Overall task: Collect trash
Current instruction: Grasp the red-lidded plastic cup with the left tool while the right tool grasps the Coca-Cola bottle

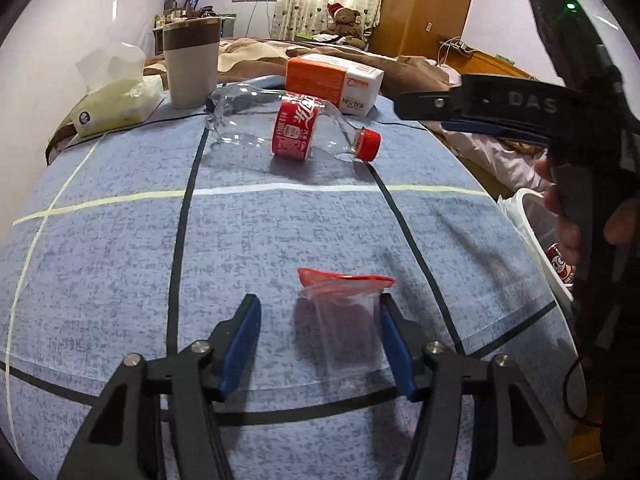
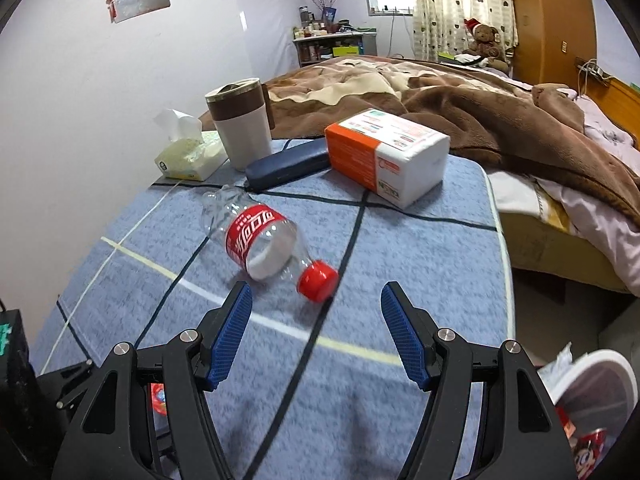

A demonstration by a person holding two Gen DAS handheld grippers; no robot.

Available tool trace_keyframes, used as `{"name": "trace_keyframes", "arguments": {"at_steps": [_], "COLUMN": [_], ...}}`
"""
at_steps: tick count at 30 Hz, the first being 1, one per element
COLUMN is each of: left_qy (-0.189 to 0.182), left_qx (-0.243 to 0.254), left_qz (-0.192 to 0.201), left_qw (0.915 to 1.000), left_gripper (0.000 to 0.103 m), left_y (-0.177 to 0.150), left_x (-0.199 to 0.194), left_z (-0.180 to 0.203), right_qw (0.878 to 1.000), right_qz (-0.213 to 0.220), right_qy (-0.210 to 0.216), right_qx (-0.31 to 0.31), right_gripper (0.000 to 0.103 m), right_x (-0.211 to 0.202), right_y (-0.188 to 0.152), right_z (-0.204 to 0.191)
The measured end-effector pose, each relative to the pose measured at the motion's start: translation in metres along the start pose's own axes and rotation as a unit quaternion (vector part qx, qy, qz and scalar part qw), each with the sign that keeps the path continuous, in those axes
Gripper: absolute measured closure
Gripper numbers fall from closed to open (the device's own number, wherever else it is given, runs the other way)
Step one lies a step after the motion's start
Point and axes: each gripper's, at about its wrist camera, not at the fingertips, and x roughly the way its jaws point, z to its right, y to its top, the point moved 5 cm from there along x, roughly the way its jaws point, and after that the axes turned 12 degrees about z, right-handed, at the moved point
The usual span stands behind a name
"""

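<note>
Left wrist view: left hand-held gripper (image 1: 320,312) spread, unclenched, clear red-edged wrapper (image 1: 344,320) between its jaws on bench (image 1: 120,260). Right hand-held gripper (image 2: 316,300) released, near capped empty bottle (image 2: 264,240).

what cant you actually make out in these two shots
- Trash bin, left wrist view: cut off by the right gripper and the hand; contents mostly hidden.
- Clear plastic bag, left wrist view: whether the left gripper presses it is unclear; one pad touches it.
- Same bag, right wrist view: only a red scrap shows behind the jaws.
- Shelf items, right wrist view: too small.
</note>
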Motion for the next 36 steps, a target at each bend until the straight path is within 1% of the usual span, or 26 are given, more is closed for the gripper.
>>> {"name": "trace_keyframes", "arguments": {"at_steps": [1,4,6,11,14,15,18,20,23,25,27,29,33,36], "left_qy": [0.000,0.002,0.006,0.033,0.046,0.051,0.067,0.075,0.085,0.084,0.083,0.084,0.087,0.088], "left_qx": [0.000,-0.002,-0.008,-0.019,-0.029,-0.035,-0.048,-0.057,-0.061,-0.067,-0.072,-0.072,-0.072,-0.075], "left_qz": [-0.001,-0.001,0.000,0.003,0.003,0.003,0.005,0.007,0.008,0.010,0.011,0.011,0.011,0.010], "left_qw": [1.0000,1.0000,1.0000,0.9993,0.9985,0.9981,0.9966,0.9955,0.9945,0.9942,0.9939,0.9938,0.9936,0.9932], "left_gripper": [0.056,0.061,0.062,0.063,0.063,0.063,0.062,0.062,0.062,0.062,0.062,0.062,0.054,0.052], "left_y": [0.000,0.000,0.002,0.009,0.012,0.012,0.015,0.016,0.017,0.018,0.017,0.017,0.018,0.019], "left_x": [0.000,0.000,0.002,0.005,0.008,0.009,0.011,0.012,0.012,0.012,0.011,0.011,0.010,0.010], "left_z": [-0.001,-0.004,-0.009,-0.027,-0.039,-0.044,-0.056,-0.064,-0.072,-0.075,-0.075,-0.076,-0.076,-0.078], "right_qw": [1.000,1.000,1.000,0.999,0.998,0.997,0.995,0.995,0.992,0.989,0.987,0.985,0.980,0.977], "right_qz": [-0.002,-0.005,-0.006,-0.007,-0.005,-0.007,-0.016,-0.023,-0.044,-0.058,-0.061,-0.070,-0.086,-0.103], "right_qy": [0.002,0.007,0.014,0.031,0.047,0.059,0.088,0.093,0.103,0.104,0.101,0.105,0.104,0.101], "right_qx": [-0.001,-0.005,-0.011,-0.030,-0.043,-0.048,-0.040,-0.039,-0.060,-0.083,-0.106,-0.114,-0.144,-0.156], "right_gripper": [0.034,0.034,0.034,0.035,0.034,0.035,0.034,0.035,0.034,0.034,0.034,0.034,0.034,0.033], "right_x": [0.003,0.012,0.019,0.035,0.045,0.050,0.065,0.075,0.087,0.091,0.093,0.093,0.097,0.102], "right_y": [0.001,0.005,0.008,0.015,0.020,0.023,0.030,0.032,0.030,0.026,0.024,0.024,0.023,0.022], "right_z": [-0.001,-0.004,-0.007,-0.018,-0.026,-0.029,-0.034,-0.037,-0.044,-0.049,-0.055,-0.058,-0.066,-0.071]}}
